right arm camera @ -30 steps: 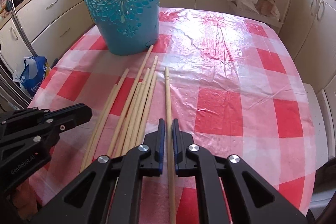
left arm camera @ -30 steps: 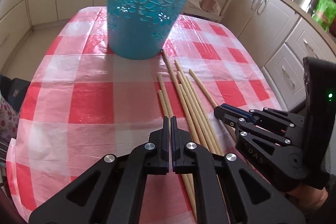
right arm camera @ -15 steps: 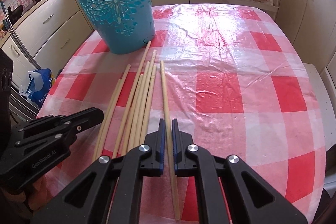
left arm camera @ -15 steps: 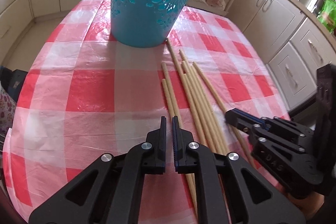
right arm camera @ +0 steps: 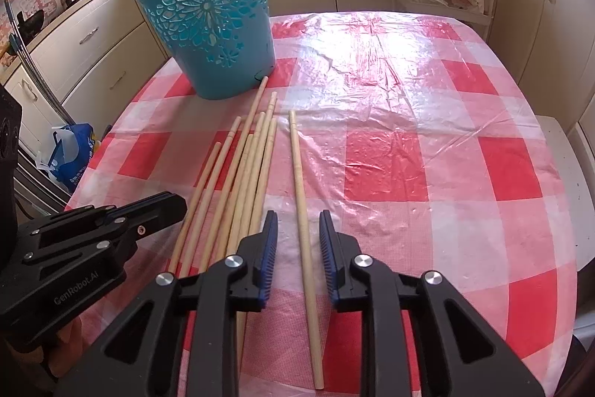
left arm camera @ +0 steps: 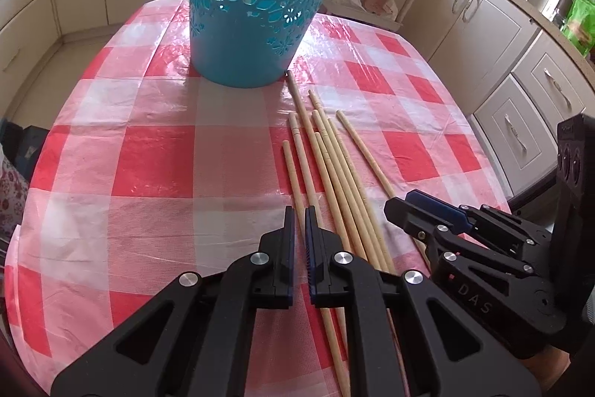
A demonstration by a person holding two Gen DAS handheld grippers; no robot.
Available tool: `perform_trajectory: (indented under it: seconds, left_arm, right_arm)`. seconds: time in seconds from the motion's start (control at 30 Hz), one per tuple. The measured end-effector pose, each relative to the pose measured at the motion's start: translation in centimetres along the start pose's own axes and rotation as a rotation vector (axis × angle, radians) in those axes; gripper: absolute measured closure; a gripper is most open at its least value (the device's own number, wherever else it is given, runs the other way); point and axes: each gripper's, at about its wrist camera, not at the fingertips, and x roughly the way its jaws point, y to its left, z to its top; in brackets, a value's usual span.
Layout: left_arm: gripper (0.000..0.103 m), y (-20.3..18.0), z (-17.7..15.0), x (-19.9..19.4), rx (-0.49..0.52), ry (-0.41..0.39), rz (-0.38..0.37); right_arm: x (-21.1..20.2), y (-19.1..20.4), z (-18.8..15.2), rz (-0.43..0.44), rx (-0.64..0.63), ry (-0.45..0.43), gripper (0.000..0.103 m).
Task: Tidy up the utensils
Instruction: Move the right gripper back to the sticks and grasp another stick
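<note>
Now our right gripper (right arm camera: pixel 297 237) is opening its jaws astride the lone chopstick (right arm camera: pixel 302 207), without pinching it; our left gripper (left arm camera: pixel 300 233) is pressed together, holding nothing. If we close off-centre, that stick could roll into the bundle (right arm camera: pixel 245 173) beside it. We count eight chopsticks on the table (right arm camera: pixel 427 144) near one blue basket (right arm camera: pixel 208 25): seven bunched, one apart.

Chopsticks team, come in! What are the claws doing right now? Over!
Left claw shut, empty. Right claw opening over the lone chopstick, pads clear of it. Other chopsticks lie flat beside the blue basket. Nothing in the way.
</note>
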Motion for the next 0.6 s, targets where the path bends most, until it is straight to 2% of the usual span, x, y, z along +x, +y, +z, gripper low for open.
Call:
perform_trajectory:
  seconds: [0.1, 0.5, 0.6]
  left_arm:
    - [0.097, -0.3, -0.2, 0.2, 0.014, -0.004, 0.030]
    - [0.097, -0.8, 0.1, 0.8, 0.055, 0.011, 0.033]
    - [0.097, -0.9, 0.4, 0.9, 0.114, 0.018, 0.036]
  right_arm:
    - [0.0, -0.1, 0.0, 0.000, -0.002, 0.002, 0.078]
    - [0.9, 0.5, 1.4, -0.049, -0.085, -0.002, 0.077]
    - [1.2, 0.7, 1.6, -0.081, -0.107, 0.000, 0.082]
